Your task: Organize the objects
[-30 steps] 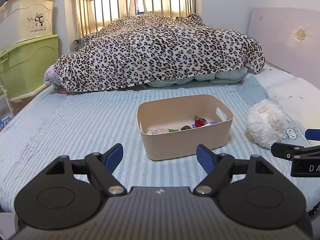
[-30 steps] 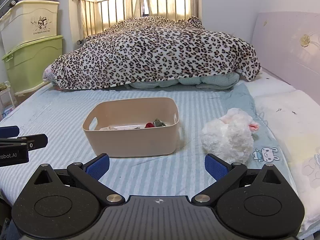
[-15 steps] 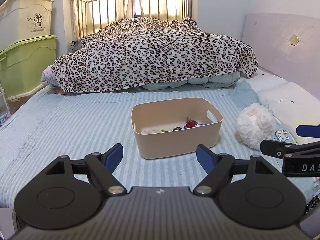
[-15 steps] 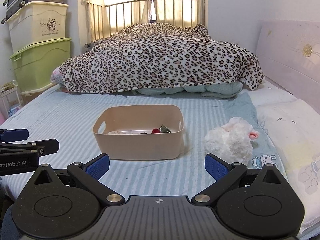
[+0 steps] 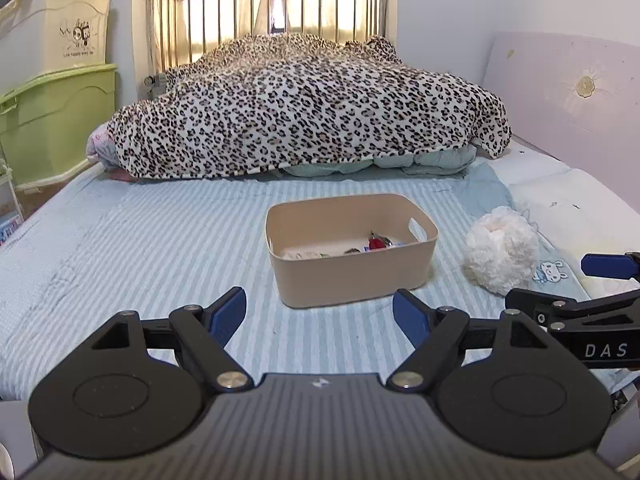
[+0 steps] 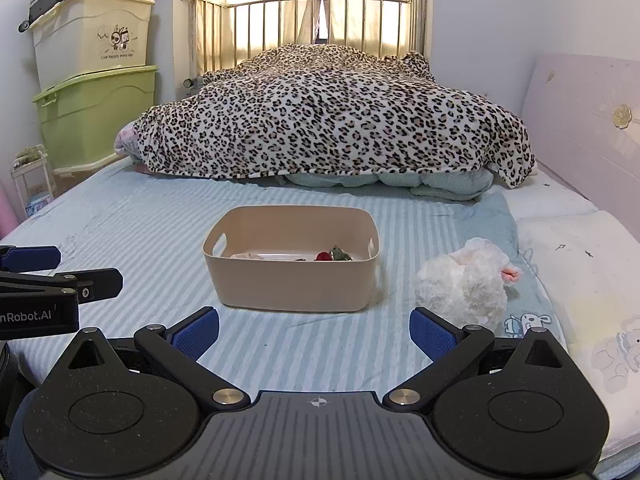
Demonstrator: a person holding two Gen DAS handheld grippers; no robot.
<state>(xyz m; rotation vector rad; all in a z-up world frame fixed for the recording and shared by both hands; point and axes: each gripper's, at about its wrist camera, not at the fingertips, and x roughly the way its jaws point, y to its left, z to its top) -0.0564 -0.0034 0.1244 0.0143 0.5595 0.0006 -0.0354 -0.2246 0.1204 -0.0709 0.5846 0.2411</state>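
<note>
A beige plastic bin (image 5: 352,276) (image 6: 292,284) sits on the striped bed sheet with several small items inside, among them a red one (image 5: 375,243) (image 6: 322,256). A white plush toy (image 5: 500,254) (image 6: 464,282) lies to the right of the bin. My left gripper (image 5: 320,314) is open and empty, short of the bin. My right gripper (image 6: 314,330) is open and empty, also short of the bin. The right gripper shows at the right edge of the left wrist view (image 5: 576,292); the left gripper shows at the left edge of the right wrist view (image 6: 56,276).
A leopard-print blanket (image 5: 304,108) is heaped across the far half of the bed. A pink headboard (image 5: 568,92) is on the right with white pillows (image 6: 580,264) below it. Stacked storage boxes (image 6: 92,80) stand at the left wall. A metal rail (image 6: 320,20) runs behind.
Both grippers have pulled back and risen from the bin, which looks smaller and farther. Both stay open and empty.
</note>
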